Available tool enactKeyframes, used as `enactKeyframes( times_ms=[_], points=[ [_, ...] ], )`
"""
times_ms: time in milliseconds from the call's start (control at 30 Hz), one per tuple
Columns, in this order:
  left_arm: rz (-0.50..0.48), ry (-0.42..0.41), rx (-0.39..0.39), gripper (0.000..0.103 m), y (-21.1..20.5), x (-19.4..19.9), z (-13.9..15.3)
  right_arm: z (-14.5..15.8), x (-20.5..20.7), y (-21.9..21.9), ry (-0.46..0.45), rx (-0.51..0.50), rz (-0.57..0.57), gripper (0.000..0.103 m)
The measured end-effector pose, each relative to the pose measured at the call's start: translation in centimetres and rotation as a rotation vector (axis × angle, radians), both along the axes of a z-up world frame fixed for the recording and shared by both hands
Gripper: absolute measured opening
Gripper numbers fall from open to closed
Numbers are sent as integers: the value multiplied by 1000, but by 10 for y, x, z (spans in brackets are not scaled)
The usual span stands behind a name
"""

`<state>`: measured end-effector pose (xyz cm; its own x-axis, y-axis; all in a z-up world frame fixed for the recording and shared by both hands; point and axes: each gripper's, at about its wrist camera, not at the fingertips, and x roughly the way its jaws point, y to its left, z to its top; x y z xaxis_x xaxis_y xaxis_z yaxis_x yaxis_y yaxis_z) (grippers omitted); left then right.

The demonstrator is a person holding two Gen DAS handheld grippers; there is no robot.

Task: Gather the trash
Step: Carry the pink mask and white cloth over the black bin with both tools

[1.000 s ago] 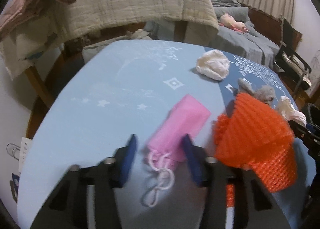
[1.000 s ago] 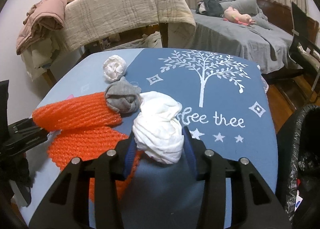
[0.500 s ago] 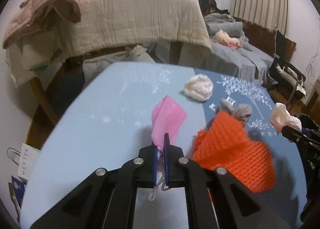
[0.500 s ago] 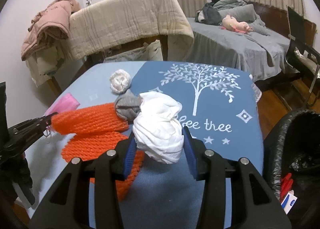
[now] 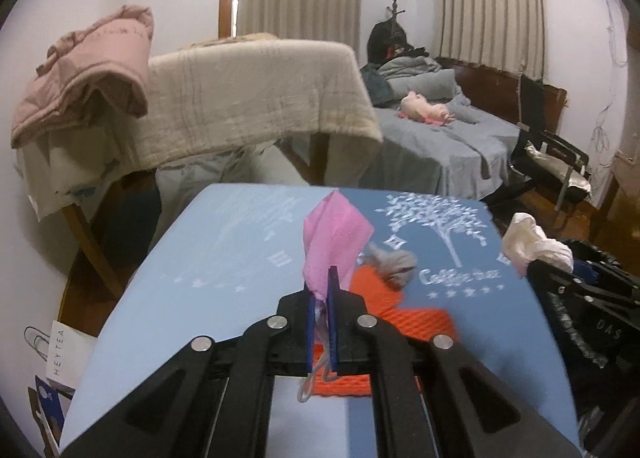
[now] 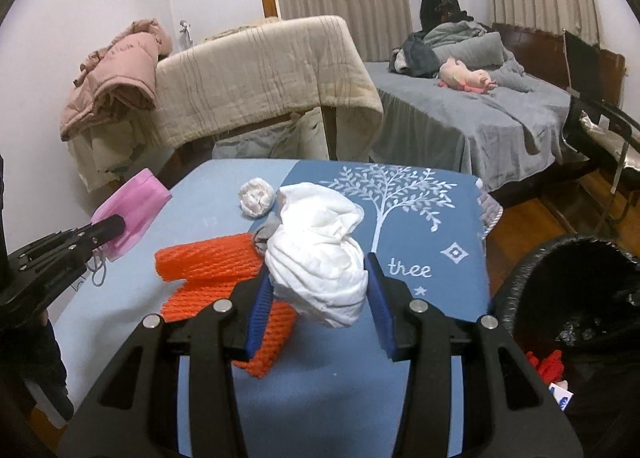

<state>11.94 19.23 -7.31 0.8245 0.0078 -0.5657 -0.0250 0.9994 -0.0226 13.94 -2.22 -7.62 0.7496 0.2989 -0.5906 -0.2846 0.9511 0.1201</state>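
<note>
My left gripper [image 5: 322,322] is shut on a pink face mask [image 5: 334,246] and holds it up above the blue table [image 5: 216,266]; the mask also shows in the right wrist view [image 6: 134,210]. My right gripper [image 6: 318,298] is shut on a crumpled white tissue wad [image 6: 320,254], lifted off the table; it shows at the right in the left wrist view [image 5: 532,246]. An orange foam net [image 6: 224,270], a grey wad [image 6: 266,234] and a small white paper ball [image 6: 256,198] lie on the table.
A black-lined trash bin [image 6: 576,298] with some rubbish inside stands on the floor at the table's right. A chair draped with a beige blanket [image 6: 260,70] and a pink jacket [image 6: 116,74] stands behind the table. A bed [image 6: 480,114] is at the back right.
My left gripper closed on the pink mask and lifted it off the table. My right gripper rose with the white wad, and the bin came further into view.
</note>
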Motion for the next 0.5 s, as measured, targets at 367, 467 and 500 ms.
enactKeyframes(
  times_ms=[367,467,500],
  points=[
    [-118,-39,-30,5,-64,-12,20,26,-26,-42,-52,24,-49,43],
    [-154,-42,-35,5,-82,-14,23,30,-33,-54,-62,30,-70,43],
    [-163,-44,-34,5,-87,-15,23,31,-36,-60,-64,31,-80,43]
  ],
)
